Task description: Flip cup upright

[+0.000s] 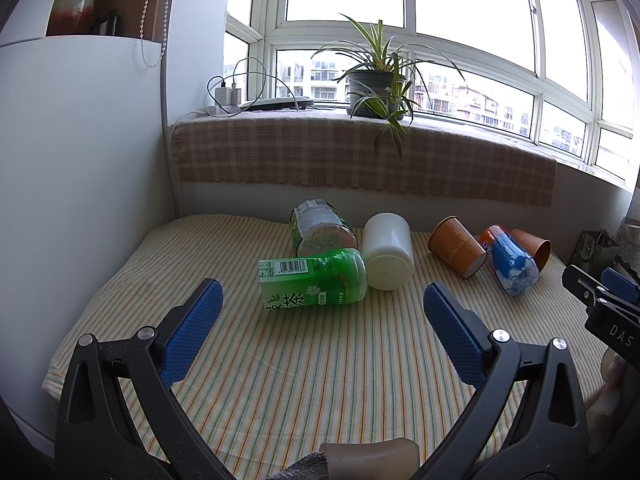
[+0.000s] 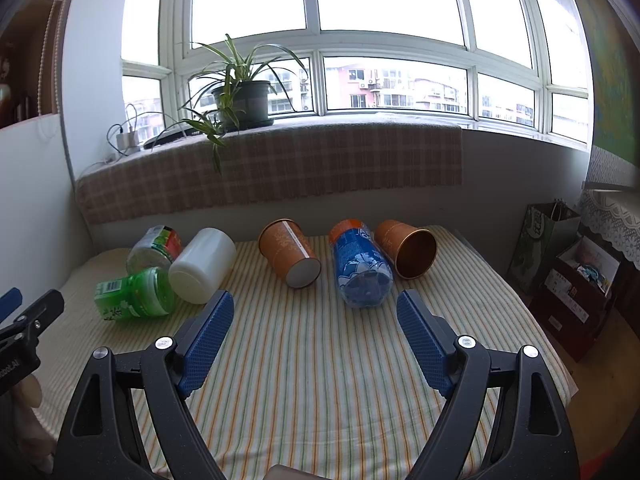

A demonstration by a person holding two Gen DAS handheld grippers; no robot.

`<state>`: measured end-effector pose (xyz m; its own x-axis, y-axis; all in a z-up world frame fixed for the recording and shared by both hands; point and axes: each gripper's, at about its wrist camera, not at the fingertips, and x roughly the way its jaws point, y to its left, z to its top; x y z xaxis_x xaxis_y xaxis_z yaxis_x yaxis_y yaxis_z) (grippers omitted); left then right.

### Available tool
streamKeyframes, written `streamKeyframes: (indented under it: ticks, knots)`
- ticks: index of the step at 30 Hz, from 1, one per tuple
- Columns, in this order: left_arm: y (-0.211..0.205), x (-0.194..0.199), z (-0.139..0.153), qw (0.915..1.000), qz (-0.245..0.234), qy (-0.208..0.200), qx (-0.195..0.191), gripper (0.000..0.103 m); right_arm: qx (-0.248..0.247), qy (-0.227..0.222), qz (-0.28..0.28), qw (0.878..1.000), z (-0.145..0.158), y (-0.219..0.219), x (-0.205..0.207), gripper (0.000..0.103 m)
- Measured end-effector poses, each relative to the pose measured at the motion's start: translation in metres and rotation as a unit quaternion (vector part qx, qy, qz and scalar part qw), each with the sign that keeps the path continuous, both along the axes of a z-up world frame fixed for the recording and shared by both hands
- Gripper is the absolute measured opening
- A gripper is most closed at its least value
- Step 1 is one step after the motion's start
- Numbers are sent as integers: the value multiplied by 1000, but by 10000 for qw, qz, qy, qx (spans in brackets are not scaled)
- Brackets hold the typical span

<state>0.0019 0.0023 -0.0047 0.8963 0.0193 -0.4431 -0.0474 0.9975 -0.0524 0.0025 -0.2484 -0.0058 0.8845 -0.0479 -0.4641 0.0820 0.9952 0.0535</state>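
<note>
Several cups lie on their sides on the striped cloth. A green tea cup (image 1: 314, 280) (image 2: 134, 294) and a white cup (image 1: 388, 250) (image 2: 202, 266) lie ahead of my left gripper (image 1: 322, 302), which is open and empty. A clear cup with a red and green label (image 1: 320, 226) (image 2: 154, 250) rests behind them. Two orange paper cups (image 2: 290, 254) (image 2: 406, 248) flank a blue cup (image 2: 360, 268) (image 1: 512, 260) just beyond my right gripper (image 2: 314, 310), also open and empty. The nearer orange cup (image 1: 456, 246) also shows in the left wrist view.
The striped table (image 2: 312, 380) ends at a wall under a cloth-covered windowsill (image 2: 280, 160) holding a potted plant (image 1: 374, 88) (image 2: 240, 104) and chargers (image 1: 226, 96). A white cabinet (image 1: 80, 160) stands left. A green paper bag (image 2: 544, 248) and boxes (image 2: 580, 292) sit on the floor at the right.
</note>
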Motion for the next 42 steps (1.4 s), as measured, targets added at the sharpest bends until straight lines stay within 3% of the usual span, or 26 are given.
streamKeyframes:
  ticks: [29,42]
  knots:
    - [4,0,-5,9999,102,70,-2,102,19,220,212,9995,-5,12,14,84]
    - [43,2,-11,9975,488,506,-44,102,-98,563,1214,9910,0,65,66,84]
